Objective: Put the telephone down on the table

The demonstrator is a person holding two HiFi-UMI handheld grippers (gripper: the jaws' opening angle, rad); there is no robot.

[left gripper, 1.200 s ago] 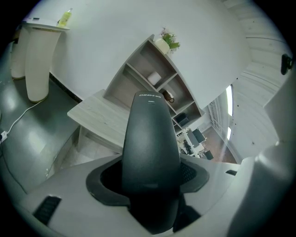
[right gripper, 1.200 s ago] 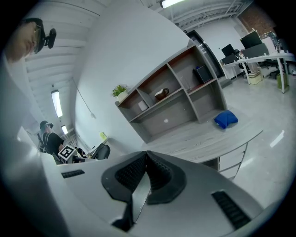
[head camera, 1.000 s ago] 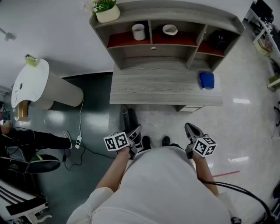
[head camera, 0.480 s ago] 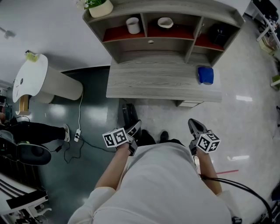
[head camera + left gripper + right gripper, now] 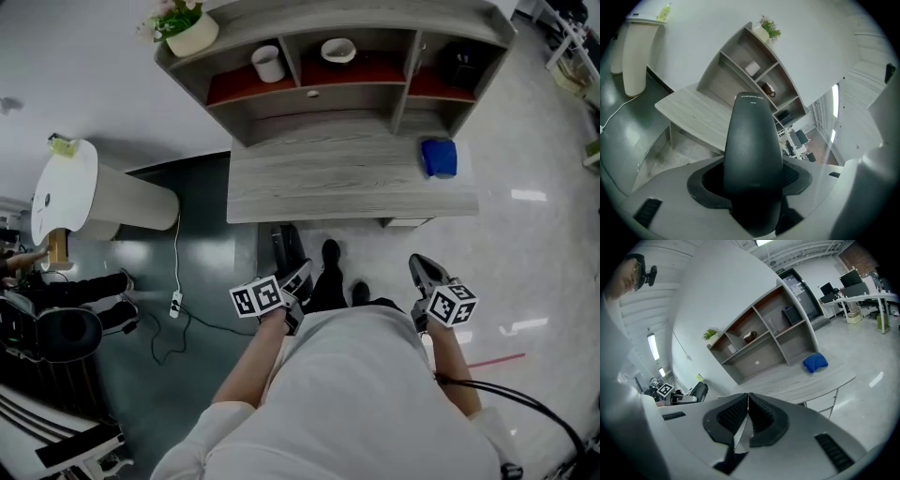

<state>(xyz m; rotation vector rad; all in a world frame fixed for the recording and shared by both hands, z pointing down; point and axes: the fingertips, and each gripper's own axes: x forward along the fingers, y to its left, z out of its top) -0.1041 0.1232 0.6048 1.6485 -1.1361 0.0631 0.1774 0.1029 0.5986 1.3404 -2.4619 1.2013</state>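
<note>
Black and glossy, the telephone handset (image 5: 752, 154) is clamped between the jaws of the left gripper (image 5: 298, 279), which are spread to its width and press on its near end. A line of small white print sits close to its far tip, too small to read. Its long axis runs straight along the jaws, and the rounded far end points toward the grey wood desk (image 5: 347, 178) and the shelf unit (image 5: 328, 94) standing on it. The handset is in the air in front of the desk, not resting on it.

The right gripper (image 5: 419, 267) is held low beside the person's body, its ribbed pads pressed together with nothing between them. Each gripper's cube carries black-and-white square markers.

On the desk's right end lies a blue cloth bundle (image 5: 439, 157). The shelf compartments hold a white cup (image 5: 269, 63) and a bowl (image 5: 337, 49), and a potted plant (image 5: 183, 28) stands on top.
</note>
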